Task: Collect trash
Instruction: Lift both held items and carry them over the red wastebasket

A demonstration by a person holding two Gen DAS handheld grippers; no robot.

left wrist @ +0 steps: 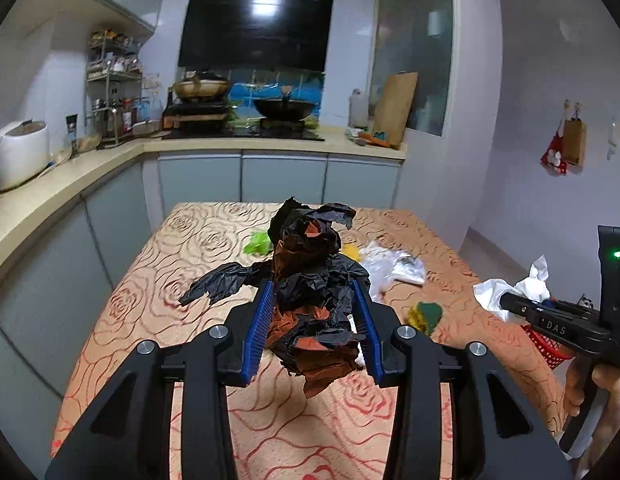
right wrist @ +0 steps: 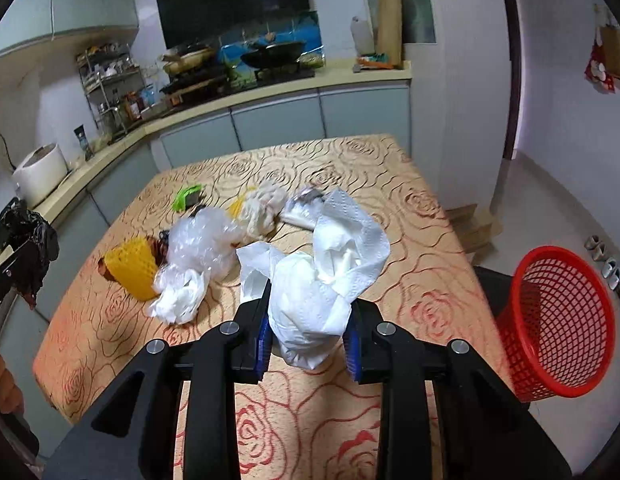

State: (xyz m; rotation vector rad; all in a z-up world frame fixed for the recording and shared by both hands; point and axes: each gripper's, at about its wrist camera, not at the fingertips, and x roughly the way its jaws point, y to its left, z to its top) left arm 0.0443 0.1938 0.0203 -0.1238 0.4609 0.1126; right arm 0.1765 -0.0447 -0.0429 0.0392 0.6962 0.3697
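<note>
My left gripper (left wrist: 315, 292) is shut on a crumpled black and brown paper wad (left wrist: 310, 280) and holds it above the table; the wad also shows at the left edge of the right wrist view (right wrist: 26, 248). My right gripper (right wrist: 308, 320) is shut on a white paper towel wad (right wrist: 322, 280), also above the table; it also shows in the left wrist view (left wrist: 514, 292). A red mesh basket (right wrist: 558, 320) stands off the table's right side. On the table lie clear plastic (right wrist: 202, 248), a yellow foam net (right wrist: 130, 268), a green scrap (right wrist: 186, 196) and a beige rag (right wrist: 262, 208).
The table (right wrist: 350, 168) has a rose-patterned cloth. Behind it runs a kitchen counter (left wrist: 270, 142) with a stove, woks and a rice cooker (left wrist: 18, 152). A cutting board (left wrist: 398, 108) leans at the counter's right end. Floor lies to the right.
</note>
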